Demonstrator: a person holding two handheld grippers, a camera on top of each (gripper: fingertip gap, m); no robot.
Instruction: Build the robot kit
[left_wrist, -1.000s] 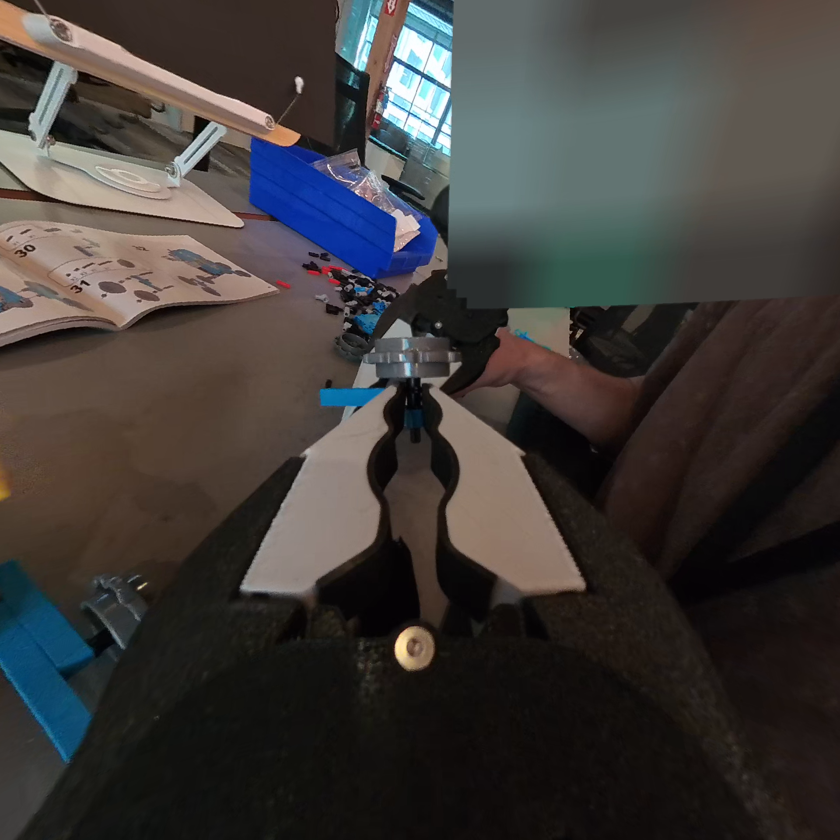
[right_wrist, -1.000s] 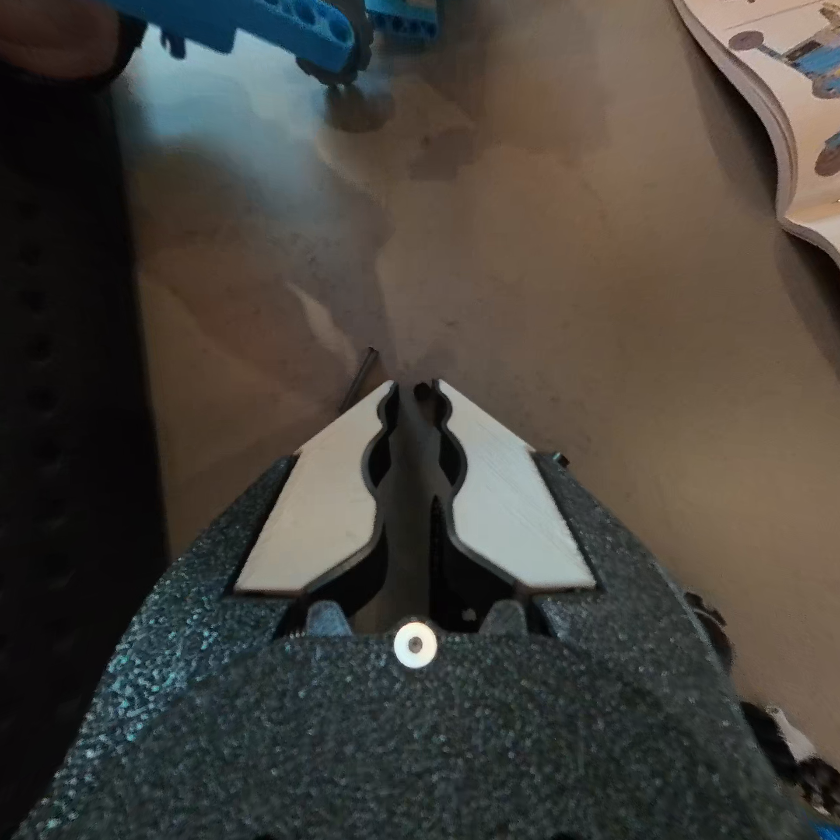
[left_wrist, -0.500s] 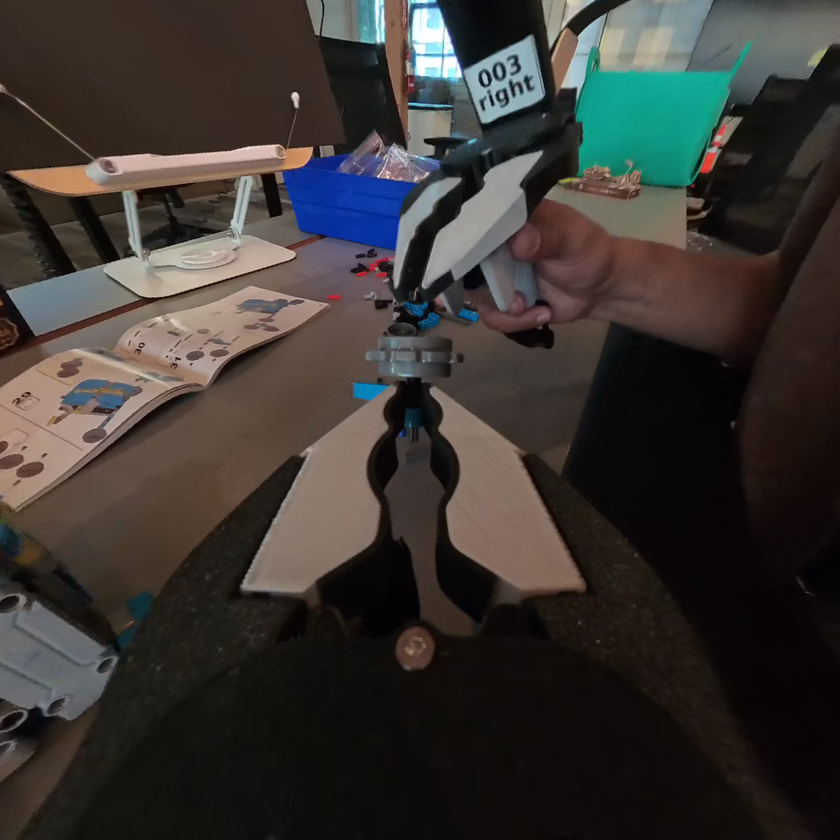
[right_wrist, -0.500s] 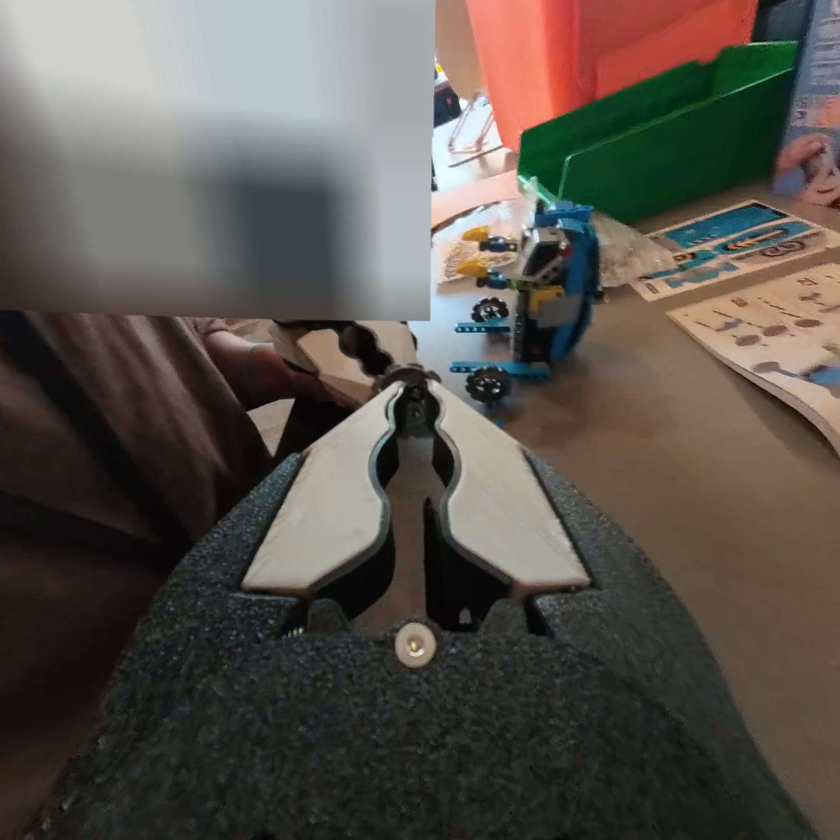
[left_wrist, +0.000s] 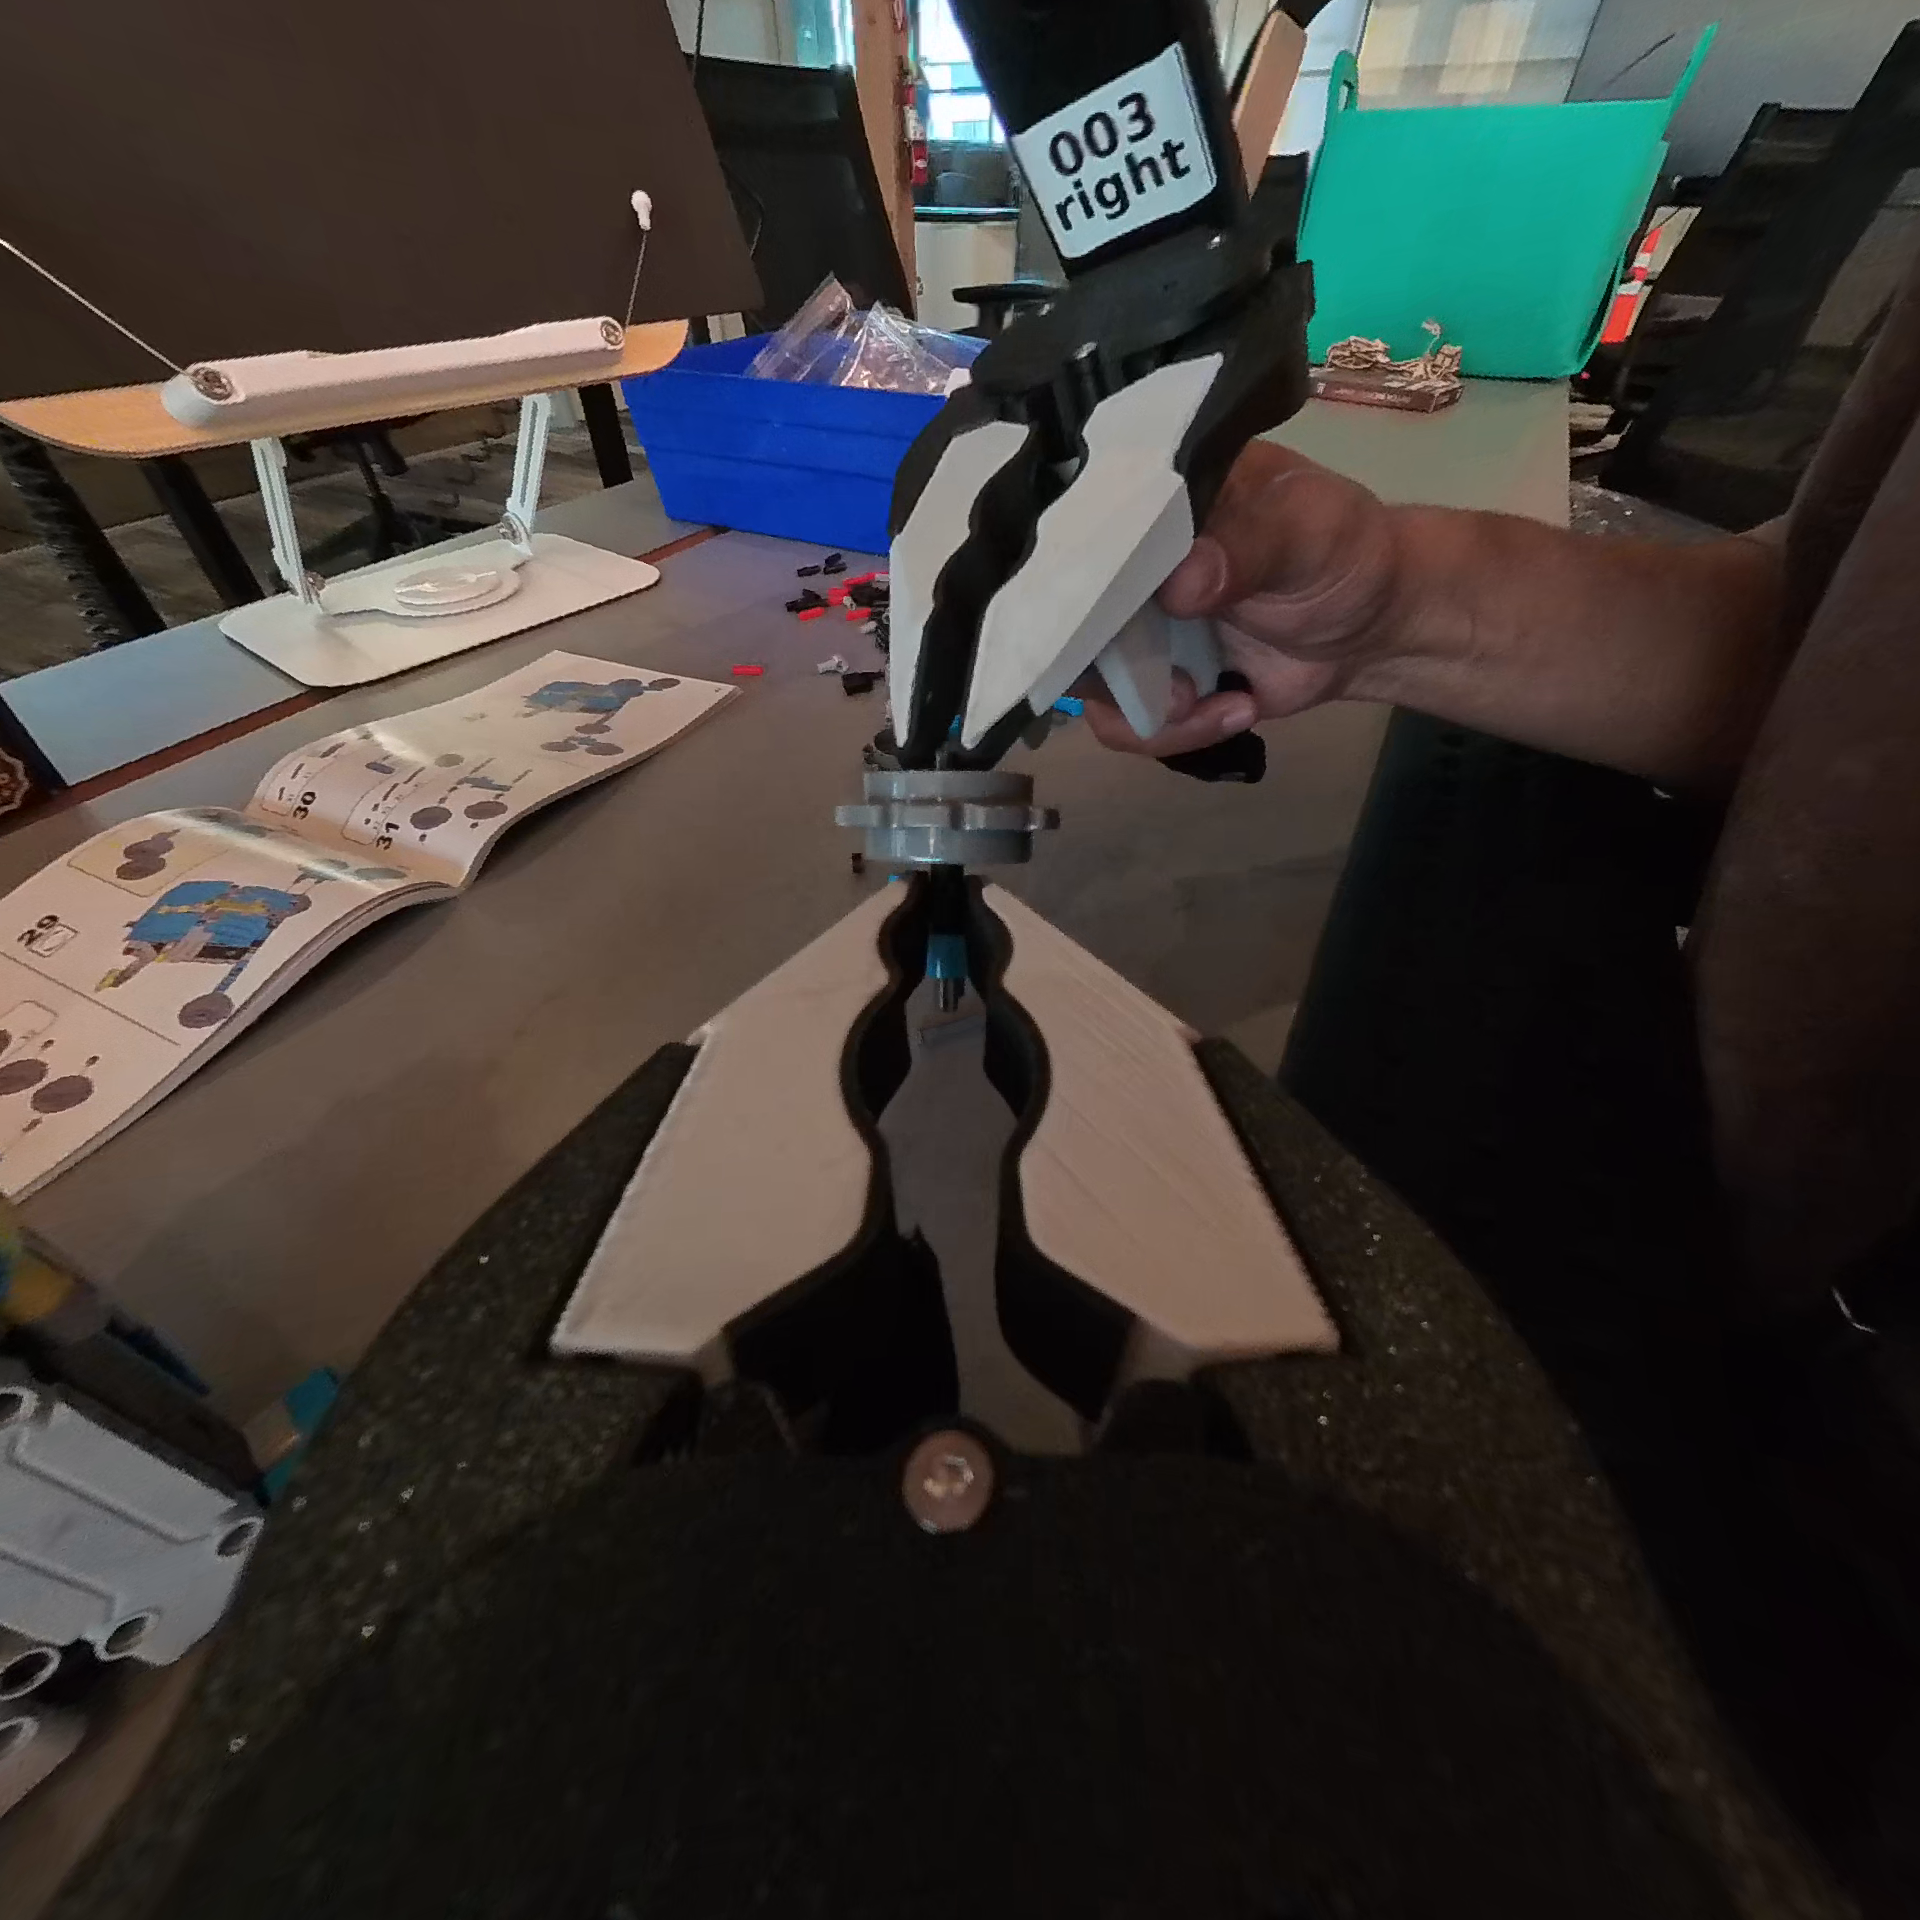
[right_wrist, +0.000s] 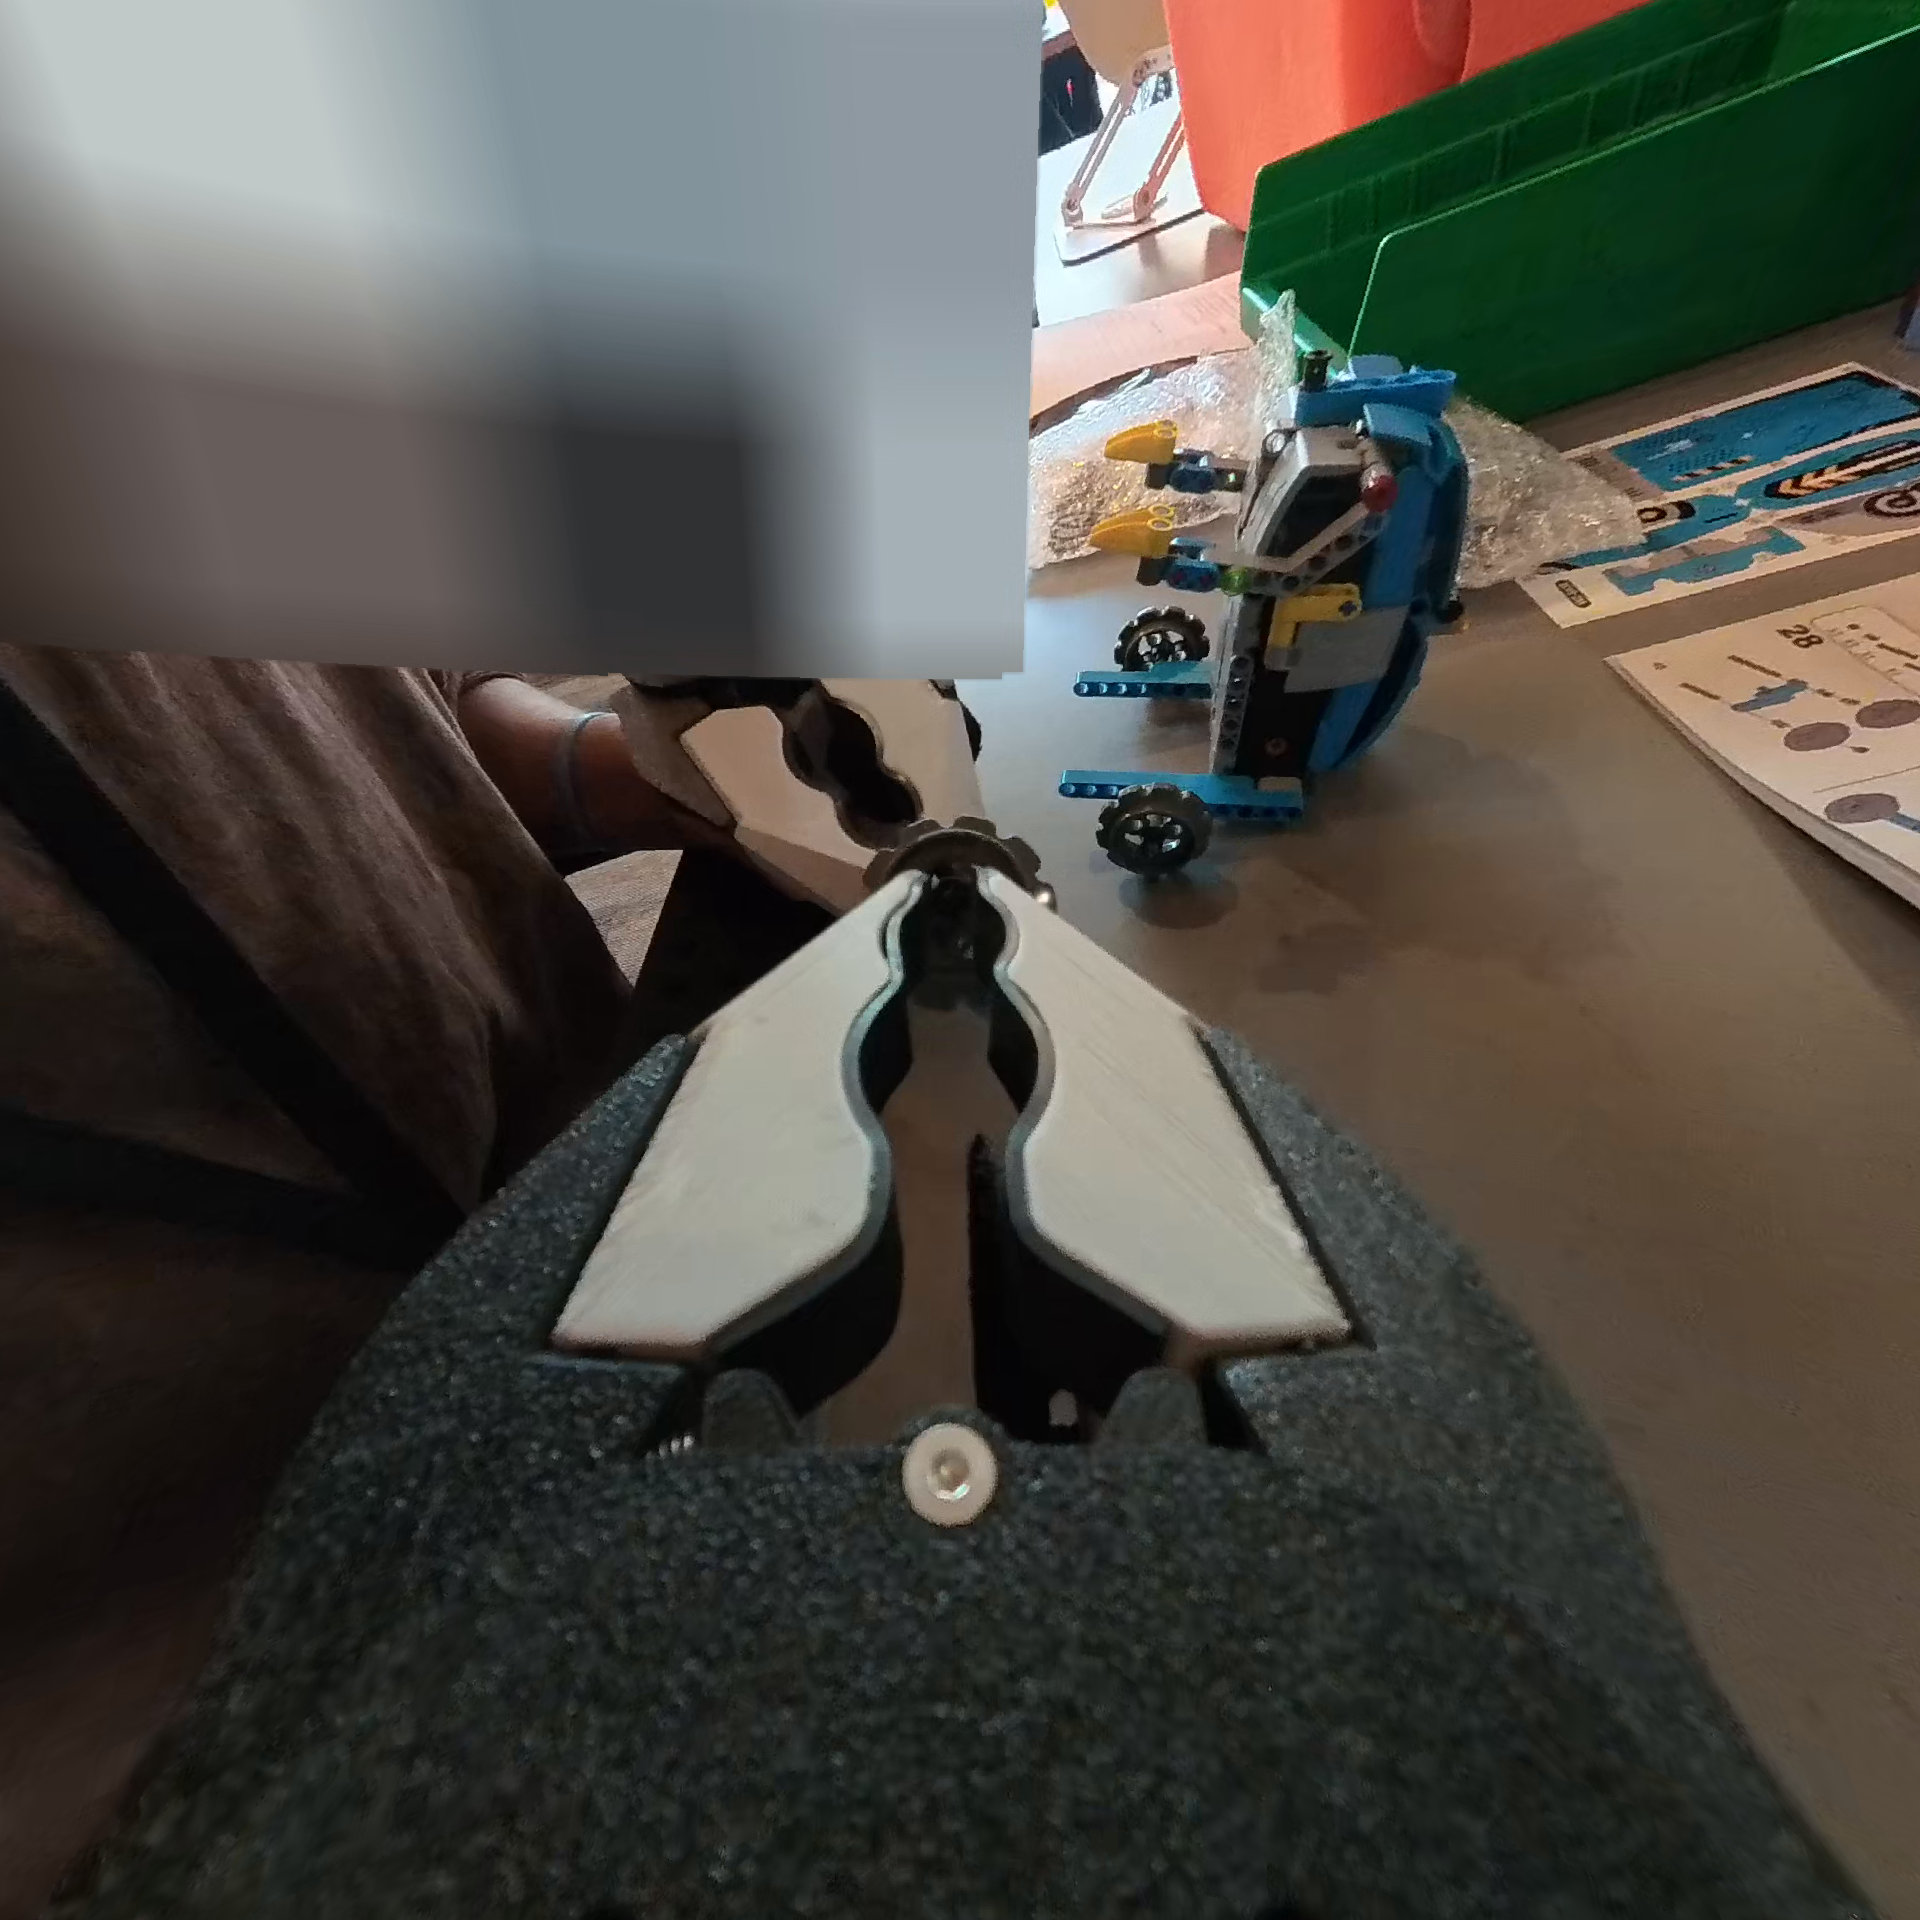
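My left gripper is shut on a short black axle with a blue bush. The axle carries a grey toothed wheel just above the fingertips, held over the grey table. My right gripper comes down from above, and its tips touch the wheel's top. In the right wrist view my right gripper is shut on a small dark pin right at the grey wheel. The left gripper's white fingers show behind it.
An open instruction booklet, a white stand, a blue bin and scattered small parts lie beyond. A blue toy vehicle model, a green bin and printed sheets are to the right. A grey block lies near left. Less than 4 cm separates the two grippers' tips.
My right gripper lifted off the table with the small pin and came down onto the top of the grey wheel. My left gripper swung round and keeps its hold on the axle.
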